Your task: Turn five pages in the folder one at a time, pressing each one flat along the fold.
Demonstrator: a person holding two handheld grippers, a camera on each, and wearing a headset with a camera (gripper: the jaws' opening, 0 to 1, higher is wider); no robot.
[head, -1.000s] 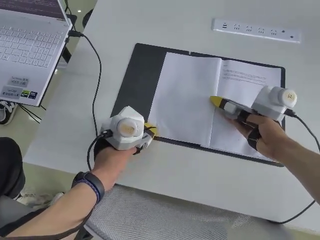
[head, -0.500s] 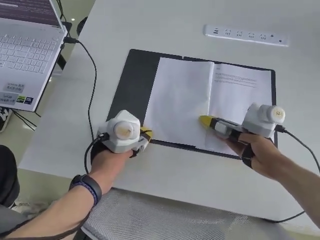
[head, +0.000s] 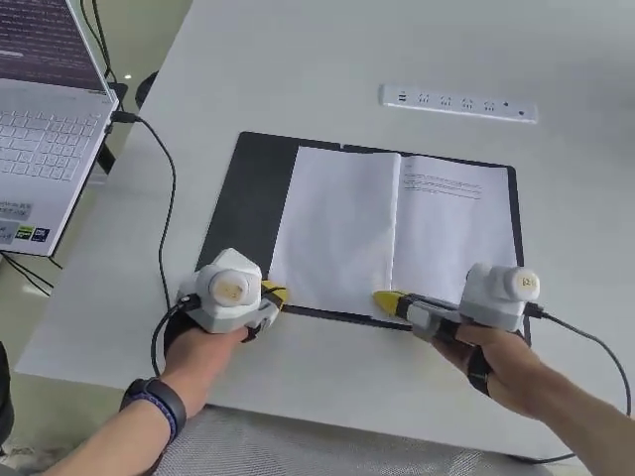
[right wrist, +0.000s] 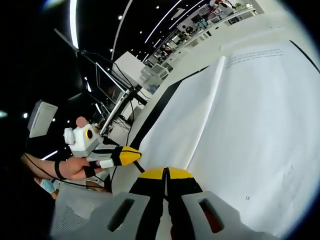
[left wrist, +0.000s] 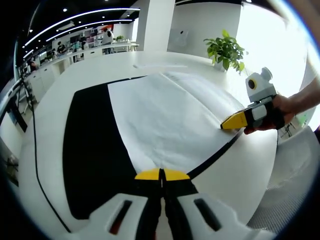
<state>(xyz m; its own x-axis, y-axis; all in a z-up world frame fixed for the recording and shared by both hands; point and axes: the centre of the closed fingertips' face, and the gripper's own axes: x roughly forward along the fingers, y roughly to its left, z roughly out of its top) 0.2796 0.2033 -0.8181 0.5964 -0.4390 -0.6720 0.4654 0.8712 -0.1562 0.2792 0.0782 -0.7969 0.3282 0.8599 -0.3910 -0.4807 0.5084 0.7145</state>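
A black folder (head: 253, 193) lies open on the white table, with a blank white page (head: 337, 228) on the left of the fold and a printed page (head: 451, 228) on the right. My left gripper (head: 276, 294) is shut, its yellow tips resting on the folder's near left edge (left wrist: 100, 165). My right gripper (head: 382, 300) is shut too, its tips pressed on the paper at the near end of the fold (right wrist: 200, 130). In the left gripper view the right gripper (left wrist: 235, 121) comes in from the right; in the right gripper view the left gripper (right wrist: 125, 155) shows at the left.
An open laptop (head: 40, 129) stands at the far left with a black cable (head: 169, 198) running along the table beside the folder. A white power strip (head: 458, 103) lies beyond the folder. The table's near edge (head: 327, 402) runs just below both hands.
My right gripper has slid along the fold toward me, from mid-page down to the folder's near edge. The left gripper has kept its place on the near left corner. The camera has shifted.
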